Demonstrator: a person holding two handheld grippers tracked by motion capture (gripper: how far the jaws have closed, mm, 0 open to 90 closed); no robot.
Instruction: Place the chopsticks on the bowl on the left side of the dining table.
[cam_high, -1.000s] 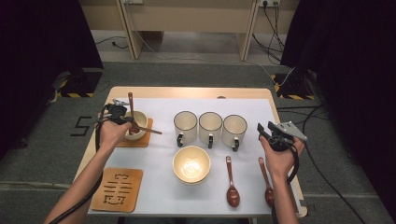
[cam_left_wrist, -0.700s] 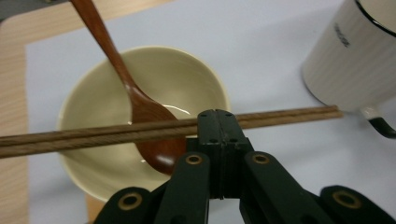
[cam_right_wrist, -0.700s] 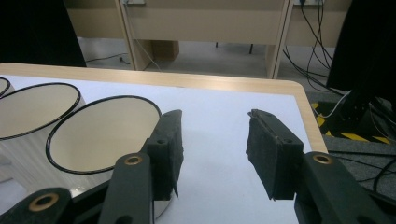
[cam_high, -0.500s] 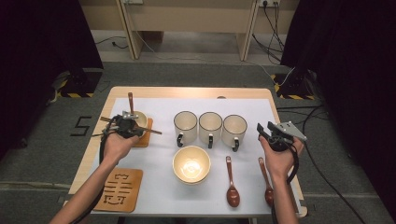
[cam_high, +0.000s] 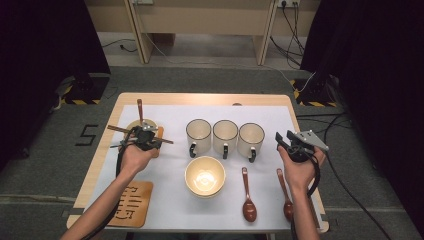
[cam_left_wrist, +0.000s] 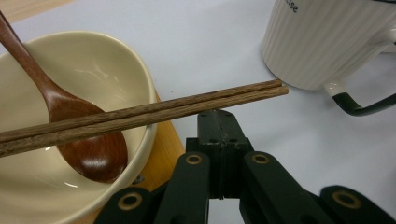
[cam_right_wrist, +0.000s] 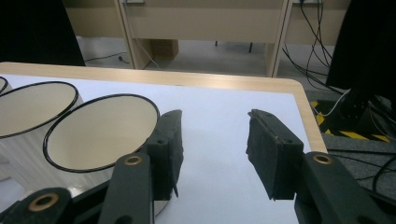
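White-covered bench (cam_high: 170, 200), frame centre: our left tongs (cam_high: 145, 138) have drawn back from the bowl (cam_left_wrist: 84, 70), pressed together and empty. Chopsticks (cam_left_wrist: 140, 114) now rest across its rim, so that placement looks done; right tongs (cam_high: 292, 145) hover wide.

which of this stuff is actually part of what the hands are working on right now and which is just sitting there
In play, as a judgement:
- chopsticks across the small bowl
- wooden spoon inside that bowl
- left hand-held gripper, shut, just below the chopsticks

Lying about:
- three mugs
- large bowl
- two spoons
- carved coaster
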